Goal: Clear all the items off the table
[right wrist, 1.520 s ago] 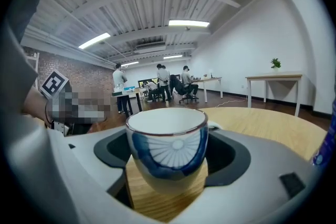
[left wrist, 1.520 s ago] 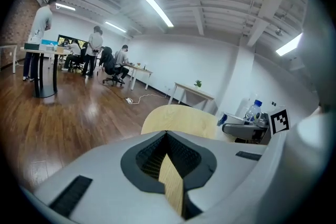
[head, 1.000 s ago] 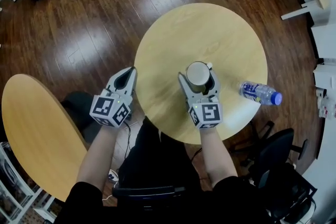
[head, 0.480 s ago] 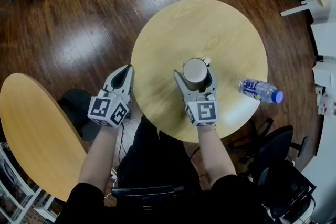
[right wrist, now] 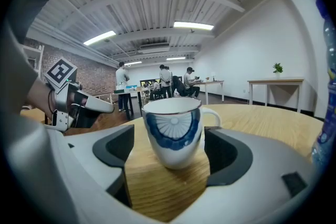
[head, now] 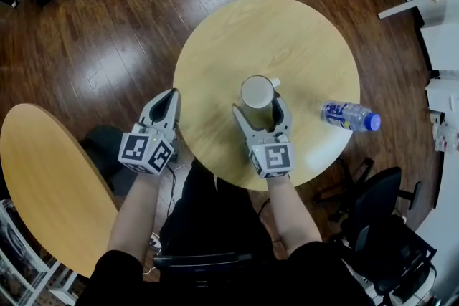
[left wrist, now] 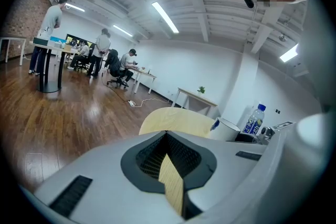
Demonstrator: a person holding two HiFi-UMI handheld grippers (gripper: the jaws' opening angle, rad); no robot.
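- Straddling a white mug [right wrist: 173, 131] with a blue fan pattern, the right gripper [head: 259, 110] has its jaws spread wide, one on either side of the cup. A strip of tabletop shows between each pad and the mug's wall, so nothing is clamped.
- The mug stands upright on the round wooden table [head: 287, 32], a little toward the person's side of its middle, with its handle turned toward the right jaw. The handle seems just short of that pad, though the wide-angle bend makes this hard to judge.
- The left gripper [head: 169, 98] hangs just off the table's left rim, over the dark plank floor [head: 107, 32]. Its jaws are pressed together with nothing in them.
- A clear plastic water bottle [head: 349, 115] with a blue cap and a blue label lies on its side near the table's right edge, well apart from the mug.
- A second round tabletop [head: 43, 168] sits at the lower left, and a black office chair [head: 380, 226] stands by the table at the lower right.
- Far back in the left gripper view, people [left wrist: 103, 50] gather around desks.
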